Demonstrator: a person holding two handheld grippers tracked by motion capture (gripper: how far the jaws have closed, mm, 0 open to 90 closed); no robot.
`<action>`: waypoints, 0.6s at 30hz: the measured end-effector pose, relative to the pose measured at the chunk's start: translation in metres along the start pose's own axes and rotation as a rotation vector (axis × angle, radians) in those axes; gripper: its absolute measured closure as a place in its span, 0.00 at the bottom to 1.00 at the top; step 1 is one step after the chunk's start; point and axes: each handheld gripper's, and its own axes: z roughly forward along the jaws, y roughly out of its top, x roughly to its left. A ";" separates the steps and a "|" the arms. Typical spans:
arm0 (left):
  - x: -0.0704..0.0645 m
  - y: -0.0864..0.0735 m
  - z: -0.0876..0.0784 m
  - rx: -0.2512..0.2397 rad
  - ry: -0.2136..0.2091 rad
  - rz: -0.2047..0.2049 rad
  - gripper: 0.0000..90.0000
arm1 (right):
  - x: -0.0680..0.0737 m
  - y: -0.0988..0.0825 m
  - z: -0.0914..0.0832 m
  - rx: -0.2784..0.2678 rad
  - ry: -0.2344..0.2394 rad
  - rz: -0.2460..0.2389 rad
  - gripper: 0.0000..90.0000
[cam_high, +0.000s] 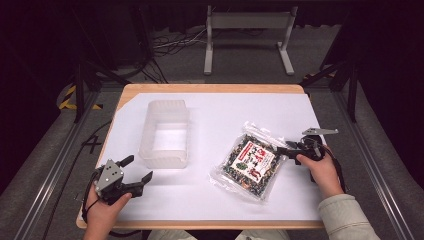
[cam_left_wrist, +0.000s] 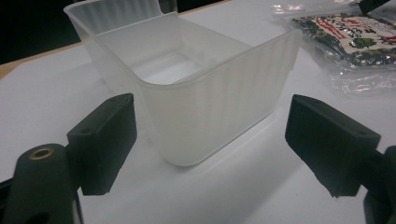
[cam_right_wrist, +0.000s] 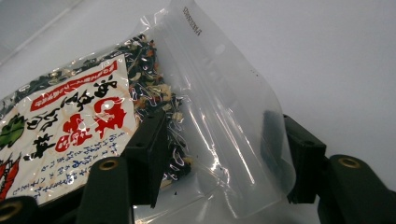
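Two hand-held grippers are at work over the white-covered worktop (cam_high: 210, 200). The right hand-held gripper (cam_high: 286, 149) has its jaws spread wide around the clear sealed edge of the packet of dried mix (cam_high: 251, 161), one jaw over the printed face, the other beyond the film; the pads are not visibly pressing yet. The packet lies flat on the worktop, to the right of the translucent plastic tub (cam_high: 165, 132), well apart from it. The left hand-held gripper (cam_high: 137, 175) rests near the tub's near corner, jaws wide, holding nothing.

Step in hand, by judgement: securing the packet. The next move calls for closing squarely on the film edge, since the slack plastic may slip or crumple.
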 end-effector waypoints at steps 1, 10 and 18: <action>0.000 0.000 0.000 0.001 -0.001 0.002 0.19 | 0.001 0.000 0.000 0.001 0.003 -0.002 0.50; -0.001 0.001 0.000 0.010 0.000 0.007 0.19 | 0.005 0.001 -0.005 0.011 -0.017 -0.010 0.80; -0.002 0.001 0.000 0.012 -0.002 0.004 0.19 | 0.005 0.001 -0.009 0.002 -0.010 0.010 1.00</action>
